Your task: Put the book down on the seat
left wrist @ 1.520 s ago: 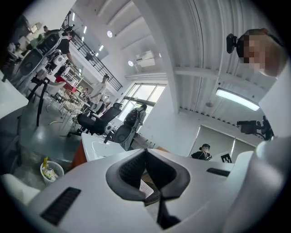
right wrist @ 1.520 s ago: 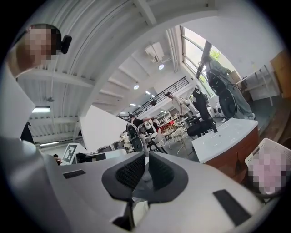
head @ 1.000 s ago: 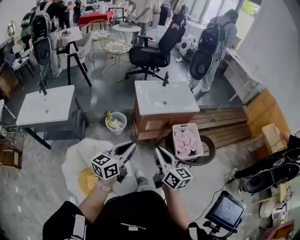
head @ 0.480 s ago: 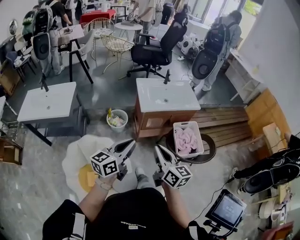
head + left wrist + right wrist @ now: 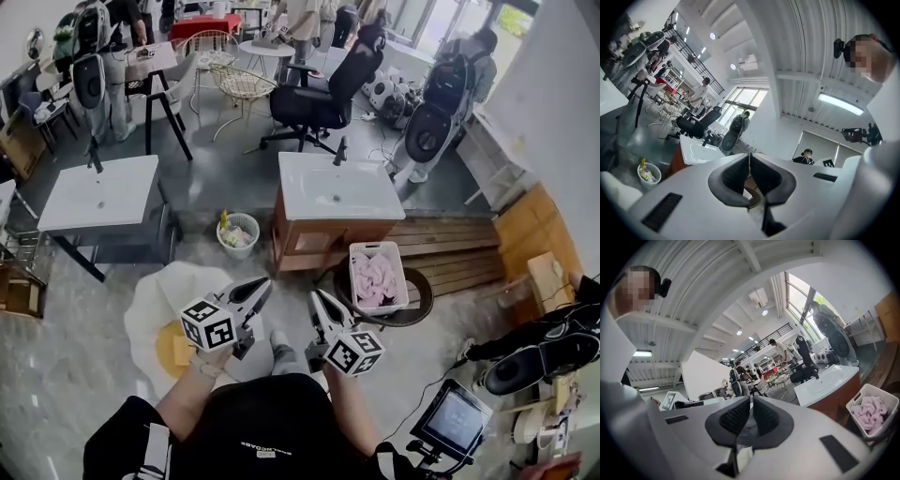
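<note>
A flat yellow book (image 5: 172, 353) lies on a round white seat (image 5: 157, 302) at the lower left of the head view, partly hidden behind my left gripper's marker cube. My left gripper (image 5: 265, 284) hovers just right of the seat, jaws shut with nothing between them; its own view shows the closed tips (image 5: 749, 156) pointing level across the room. My right gripper (image 5: 315, 297) is beside it, also shut and empty, and its tips (image 5: 751, 400) point level too. Neither gripper touches the book.
A white washbasin on a wooden cabinet (image 5: 330, 192) stands ahead, with a white basket of pink cloth (image 5: 376, 277) to its right and a small wastebasket (image 5: 236, 232) to its left. Another basin table (image 5: 98, 192) is at the left. Wooden pallets (image 5: 450, 246), a black office chair (image 5: 323, 94) and several people fill the back.
Both grippers stay shut and in nearly the same place. The head view has shifted slightly, so more of the white seat shows.
</note>
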`<action>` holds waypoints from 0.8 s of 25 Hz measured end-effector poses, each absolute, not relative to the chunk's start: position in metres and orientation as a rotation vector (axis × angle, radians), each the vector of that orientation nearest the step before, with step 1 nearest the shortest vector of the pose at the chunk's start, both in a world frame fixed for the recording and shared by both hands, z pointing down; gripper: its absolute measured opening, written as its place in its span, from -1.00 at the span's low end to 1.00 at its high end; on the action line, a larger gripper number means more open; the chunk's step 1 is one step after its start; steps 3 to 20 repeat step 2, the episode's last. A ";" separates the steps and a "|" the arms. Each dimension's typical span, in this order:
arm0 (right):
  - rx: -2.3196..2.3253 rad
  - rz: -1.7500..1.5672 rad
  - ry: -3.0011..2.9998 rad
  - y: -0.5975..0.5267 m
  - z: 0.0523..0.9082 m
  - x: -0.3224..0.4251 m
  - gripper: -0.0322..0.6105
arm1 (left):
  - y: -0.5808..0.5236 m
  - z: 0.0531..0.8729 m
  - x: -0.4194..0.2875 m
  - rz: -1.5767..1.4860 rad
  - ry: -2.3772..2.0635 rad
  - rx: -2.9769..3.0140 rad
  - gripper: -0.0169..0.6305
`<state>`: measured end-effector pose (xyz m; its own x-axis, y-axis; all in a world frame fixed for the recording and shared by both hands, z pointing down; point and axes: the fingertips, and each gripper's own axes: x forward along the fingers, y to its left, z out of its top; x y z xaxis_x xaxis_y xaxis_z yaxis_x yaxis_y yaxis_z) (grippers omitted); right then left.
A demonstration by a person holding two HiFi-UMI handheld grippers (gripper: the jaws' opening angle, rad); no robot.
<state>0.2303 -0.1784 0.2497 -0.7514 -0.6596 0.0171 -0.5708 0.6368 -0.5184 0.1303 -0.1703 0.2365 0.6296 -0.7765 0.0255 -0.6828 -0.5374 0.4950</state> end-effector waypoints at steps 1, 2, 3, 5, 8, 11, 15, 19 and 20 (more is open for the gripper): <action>-1.014 -0.761 2.682 -0.177 0.250 0.230 -0.77 | -0.169 0.236 0.130 -0.271 -1.146 2.389 -0.90; -1.011 -0.763 2.682 -0.175 0.249 0.229 -0.77 | -0.167 0.236 0.130 -0.270 -1.144 2.389 -0.90; -1.011 -0.763 2.682 -0.175 0.249 0.229 -0.77 | -0.167 0.236 0.130 -0.270 -1.144 2.389 -0.90; -1.011 -0.763 2.682 -0.175 0.249 0.229 -0.77 | -0.167 0.236 0.130 -0.270 -1.144 2.389 -0.90; -1.011 -0.763 2.682 -0.175 0.249 0.229 -0.77 | -0.167 0.236 0.130 -0.270 -1.144 2.389 -0.90; -1.011 -0.763 2.682 -0.175 0.249 0.229 -0.77 | -0.167 0.236 0.130 -0.270 -1.144 2.389 -0.90; -1.011 -0.763 2.682 -0.175 0.249 0.229 -0.77 | -0.167 0.236 0.130 -0.270 -1.144 2.389 -0.90; -1.011 -0.763 2.682 -0.175 0.249 0.229 -0.77 | -0.167 0.236 0.130 -0.270 -1.144 2.389 -0.90; -1.011 -0.763 2.682 -0.175 0.249 0.229 -0.77 | -0.167 0.236 0.130 -0.270 -1.144 2.389 -0.90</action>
